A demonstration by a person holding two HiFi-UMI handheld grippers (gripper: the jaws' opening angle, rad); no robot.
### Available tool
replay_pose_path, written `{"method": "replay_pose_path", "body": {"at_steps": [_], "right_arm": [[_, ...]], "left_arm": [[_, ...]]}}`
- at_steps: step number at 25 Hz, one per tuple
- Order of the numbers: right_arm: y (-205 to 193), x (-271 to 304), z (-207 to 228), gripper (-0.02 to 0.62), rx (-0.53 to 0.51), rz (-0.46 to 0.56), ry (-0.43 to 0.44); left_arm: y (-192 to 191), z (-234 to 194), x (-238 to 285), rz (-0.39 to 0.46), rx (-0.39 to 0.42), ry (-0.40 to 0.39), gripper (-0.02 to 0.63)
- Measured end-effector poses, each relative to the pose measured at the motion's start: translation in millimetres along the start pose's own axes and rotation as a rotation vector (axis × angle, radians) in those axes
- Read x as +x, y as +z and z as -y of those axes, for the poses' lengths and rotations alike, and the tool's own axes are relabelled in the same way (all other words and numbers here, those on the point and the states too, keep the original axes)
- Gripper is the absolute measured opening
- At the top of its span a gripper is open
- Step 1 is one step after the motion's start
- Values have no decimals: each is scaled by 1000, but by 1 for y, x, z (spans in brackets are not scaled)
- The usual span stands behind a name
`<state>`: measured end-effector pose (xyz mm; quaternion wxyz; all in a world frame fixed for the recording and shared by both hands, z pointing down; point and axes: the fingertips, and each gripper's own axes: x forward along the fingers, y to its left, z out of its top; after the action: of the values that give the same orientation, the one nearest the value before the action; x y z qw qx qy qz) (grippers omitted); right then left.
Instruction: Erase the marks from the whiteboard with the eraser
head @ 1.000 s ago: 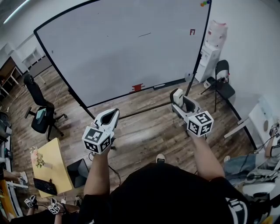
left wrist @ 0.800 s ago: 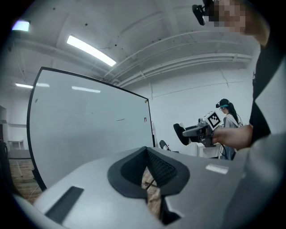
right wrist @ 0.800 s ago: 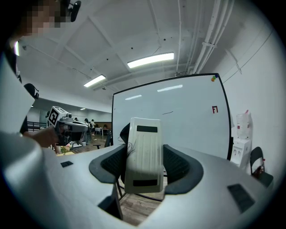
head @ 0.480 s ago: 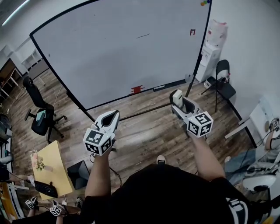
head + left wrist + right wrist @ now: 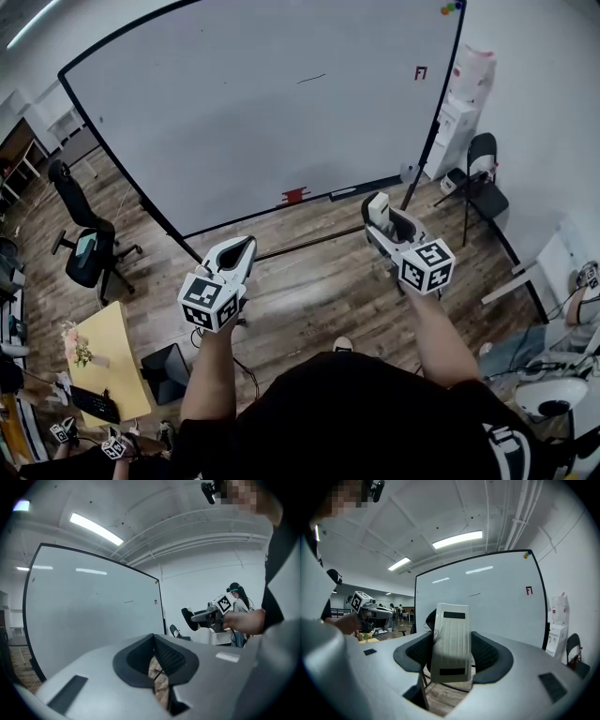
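Biggest thing we see is the board (image 5: 234,122), black-framed, filling the top of the head view and standing on the wood floor (image 5: 319,281). To its left are a yellow table (image 5: 108,361) at the view's lower left and a black office chair (image 5: 89,239) near the board's left edge. To its right are a folding chair (image 5: 480,178) and a white water dispenser (image 5: 459,108) by the wall. We hold both tools out in front, well short of the board and apart from each other. R gripper (image 5: 383,214) is clamped on the eraser (image 5: 379,207). In the right gripper view the white ribbed block stands upright btwn the two dark pads, one pad against each side, its top end sticking out past the jaws toward the board. So the eraser is up in the air in front of the board's lower right part, not touching it. L gripper (image 5: 246,247) has its jaws pressed together w/ nothing btwn them; in the left gripper view only a thin sliver of floor shows at the seam. On the board there's a short dark stroke (image 5: 312,79) in the upper middle, a small red mark (image 5: 421,72) near the right edge and coloured magnets (image 5: 452,7) at the top right corner. A small red item (image 5: 294,196) sits at the bottom ledge; can't tell what it is.
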<state>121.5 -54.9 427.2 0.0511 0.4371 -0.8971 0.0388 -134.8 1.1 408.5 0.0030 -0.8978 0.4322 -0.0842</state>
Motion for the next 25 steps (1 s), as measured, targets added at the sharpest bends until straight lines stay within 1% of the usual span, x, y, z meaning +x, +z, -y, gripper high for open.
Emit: {"method": "replay_pose_path", "body": {"at_steps": [6,11,14,17,25], "right_arm": [[-1,13,16,249,2,0,5],[-1,29,37,249,-1,-9,10],[2,38,51,249,-3,-11,9],[1,48,64,249,0,-19,21],[3,71,100,249,-4,-33,52]], "left_arm": [[8,-11,10,39,14,36,11],[14,-24,31,40,16,53,11],[22,-29,42,58,33,71,11],[24,-34,55,49,41,85,11],[24,-42,94,23,28,100,11]]}}
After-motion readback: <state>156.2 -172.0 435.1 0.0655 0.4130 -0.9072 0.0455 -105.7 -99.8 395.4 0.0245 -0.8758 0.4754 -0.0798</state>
